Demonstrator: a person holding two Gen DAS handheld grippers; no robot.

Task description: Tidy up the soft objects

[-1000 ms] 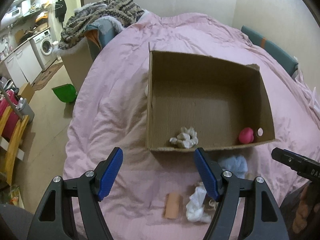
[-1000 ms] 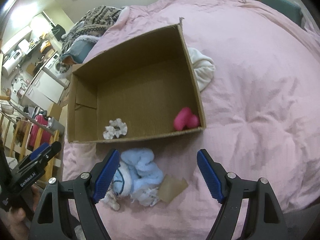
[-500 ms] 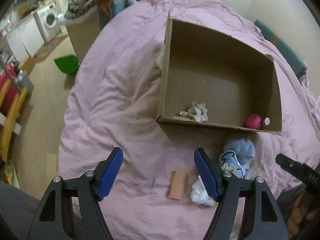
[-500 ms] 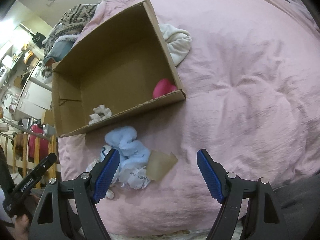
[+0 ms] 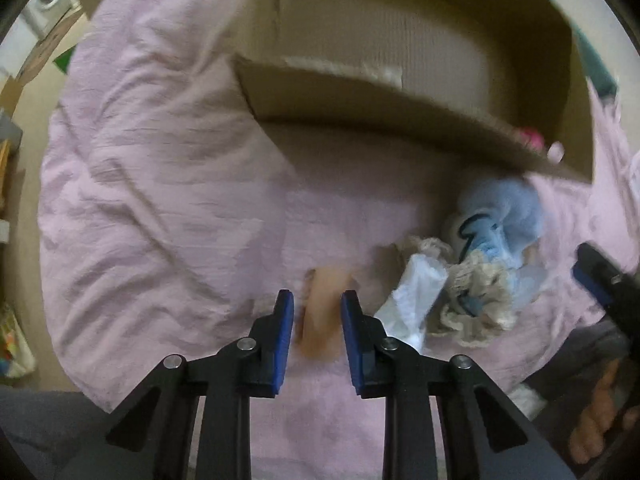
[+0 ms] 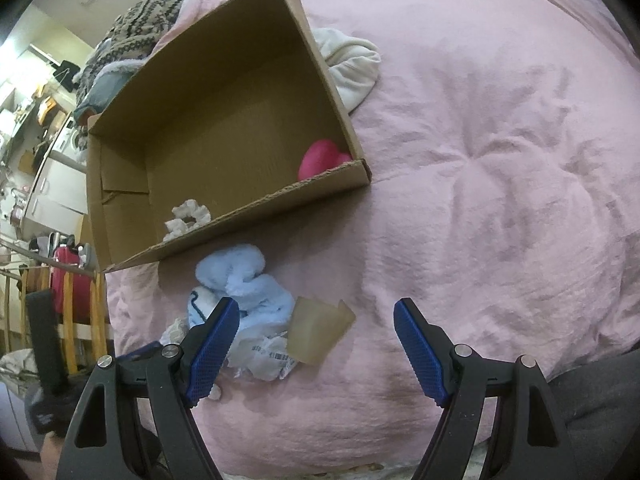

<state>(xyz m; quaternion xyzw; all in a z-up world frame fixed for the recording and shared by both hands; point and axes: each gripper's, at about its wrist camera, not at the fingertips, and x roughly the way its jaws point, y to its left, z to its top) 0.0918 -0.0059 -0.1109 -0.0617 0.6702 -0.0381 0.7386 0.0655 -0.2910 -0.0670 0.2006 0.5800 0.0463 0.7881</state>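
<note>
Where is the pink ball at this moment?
In the right wrist view, the pink ball lies inside the cardboard box, in its near right corner.

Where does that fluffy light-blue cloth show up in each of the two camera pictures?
Left wrist view: the light-blue cloth lies right of centre on the pink duvet, just below the cardboard box's near wall.
Right wrist view: the cloth lies lower left of centre, partly behind the right hand-held gripper.
Shared landmark: the cardboard box, with the cloth just outside its near wall.
</note>
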